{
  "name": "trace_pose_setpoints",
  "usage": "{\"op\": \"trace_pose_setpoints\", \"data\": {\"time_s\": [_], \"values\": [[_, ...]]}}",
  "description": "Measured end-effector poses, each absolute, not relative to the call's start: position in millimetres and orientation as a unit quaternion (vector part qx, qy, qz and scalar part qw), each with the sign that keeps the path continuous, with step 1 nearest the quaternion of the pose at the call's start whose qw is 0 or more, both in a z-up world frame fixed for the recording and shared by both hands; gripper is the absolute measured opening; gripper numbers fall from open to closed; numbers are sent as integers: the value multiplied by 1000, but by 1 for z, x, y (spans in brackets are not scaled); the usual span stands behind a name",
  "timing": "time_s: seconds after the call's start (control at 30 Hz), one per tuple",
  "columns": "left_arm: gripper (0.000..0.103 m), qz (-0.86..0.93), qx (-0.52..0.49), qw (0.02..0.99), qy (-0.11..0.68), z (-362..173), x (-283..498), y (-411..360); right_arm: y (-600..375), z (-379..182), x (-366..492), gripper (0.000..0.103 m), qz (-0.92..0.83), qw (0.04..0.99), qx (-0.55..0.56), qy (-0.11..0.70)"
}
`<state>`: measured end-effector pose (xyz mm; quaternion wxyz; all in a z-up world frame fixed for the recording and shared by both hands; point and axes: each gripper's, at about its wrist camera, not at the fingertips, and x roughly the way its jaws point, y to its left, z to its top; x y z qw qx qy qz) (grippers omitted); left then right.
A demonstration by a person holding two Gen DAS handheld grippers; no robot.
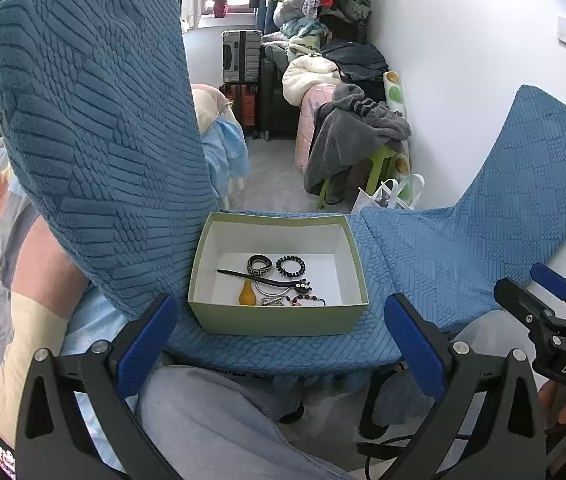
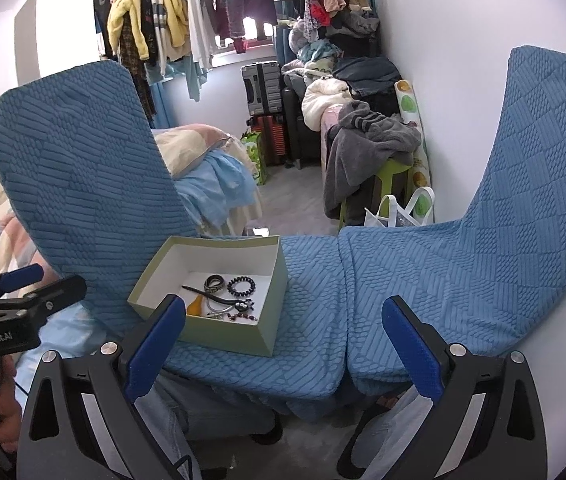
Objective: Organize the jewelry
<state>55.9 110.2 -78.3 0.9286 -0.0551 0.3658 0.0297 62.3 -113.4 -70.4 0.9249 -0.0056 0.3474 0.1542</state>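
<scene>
A: Where has the jewelry ended up?

B: All of it lies in the green box (image 1: 279,322), which sits open on the near edge of the blue-covered seat (image 1: 395,248). It is bunched in the near half of the white floor; the far half is bare.

A: Can you name the pieces?

B: Some. A black-and-white patterned bangle (image 1: 259,265) lies at the far left of the cluster, with a black coiled hair tie (image 1: 290,265) just to its right. A long dark hairpin (image 1: 261,277) runs across in front of both. An orange pear-shaped pendant (image 1: 246,294) lies nearest, on the left. To the right of the pendant is a tangle of silver ring and dark beads, too small to sort out.

A: And the tongs?

B: The left gripper (image 1: 279,340) stands wide, blue pads well apart, nothing between them, on the near side of the box. The right gripper (image 2: 283,344) is equally wide and empty; in its view the left pad hides the box's near left corner.

A: Anything cut off?

B: Each gripper shows only partly in the other's view, at the frame edge. The person's legs, in pale trousers (image 1: 219,420), are half hidden behind the gripper frames.
</scene>
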Motion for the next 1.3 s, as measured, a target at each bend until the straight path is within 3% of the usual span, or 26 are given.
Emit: {"op": "trace_pose_setpoints", "data": {"time_s": [1.3], "values": [[103,54,-66,925,371,-81,57,120,-116,-72,58,99,150,927,-6,345]]}}
